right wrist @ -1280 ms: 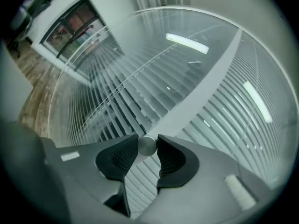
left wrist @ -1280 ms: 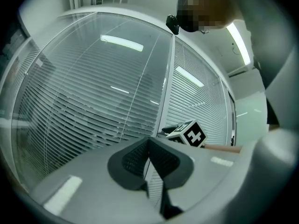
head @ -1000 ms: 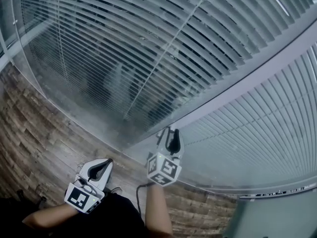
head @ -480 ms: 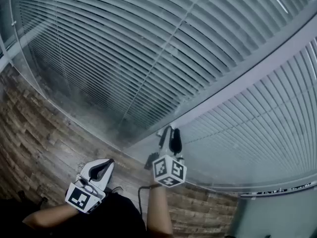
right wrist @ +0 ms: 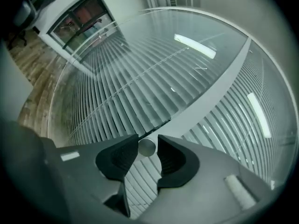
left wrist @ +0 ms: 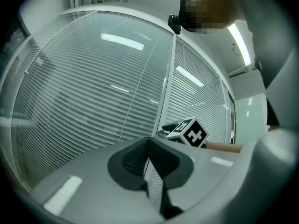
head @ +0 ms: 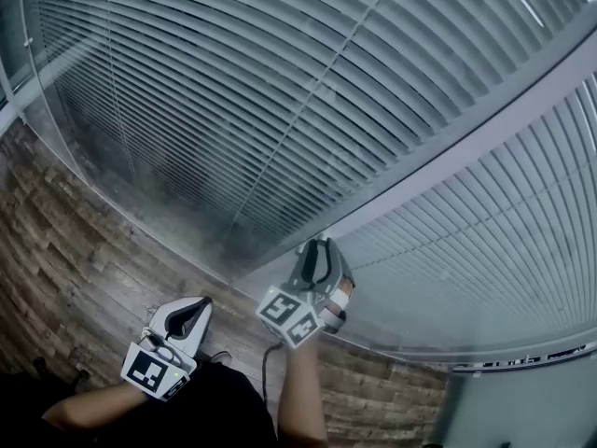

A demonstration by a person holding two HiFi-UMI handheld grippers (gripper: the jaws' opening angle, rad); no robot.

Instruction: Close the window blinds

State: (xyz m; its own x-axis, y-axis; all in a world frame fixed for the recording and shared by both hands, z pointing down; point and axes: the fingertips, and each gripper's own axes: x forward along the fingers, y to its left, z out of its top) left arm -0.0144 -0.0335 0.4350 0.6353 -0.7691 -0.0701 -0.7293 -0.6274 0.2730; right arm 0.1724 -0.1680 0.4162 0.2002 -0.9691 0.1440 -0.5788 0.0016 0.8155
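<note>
Slatted window blinds [head: 280, 91] hang behind glass, with a second panel [head: 485, 231] right of a pale mullion [head: 466, 147]. My right gripper [head: 317, 248] reaches up to the foot of the mullion. In the right gripper view its jaws [right wrist: 146, 149] are closing on a small silver round knob [right wrist: 146, 146], with the pads against its sides. The left gripper [head: 199, 308] hangs lower left, away from the glass, with its pads [left wrist: 133, 157] together and nothing between them. From the left gripper view, the right gripper's marker cube [left wrist: 190, 132] shows at the mullion.
Wood-plank floor [head: 65, 241] runs along the window's foot at the left. A white frame rail [head: 522, 355] edges the right panel below. The person's forearm [head: 298, 399] rises from the bottom edge.
The right gripper has rolled about its axis on the knob, so its marker cube faces differently. The left panel's slats have tilted; the dark see-through gaps of a second ago are mostly gone.
</note>
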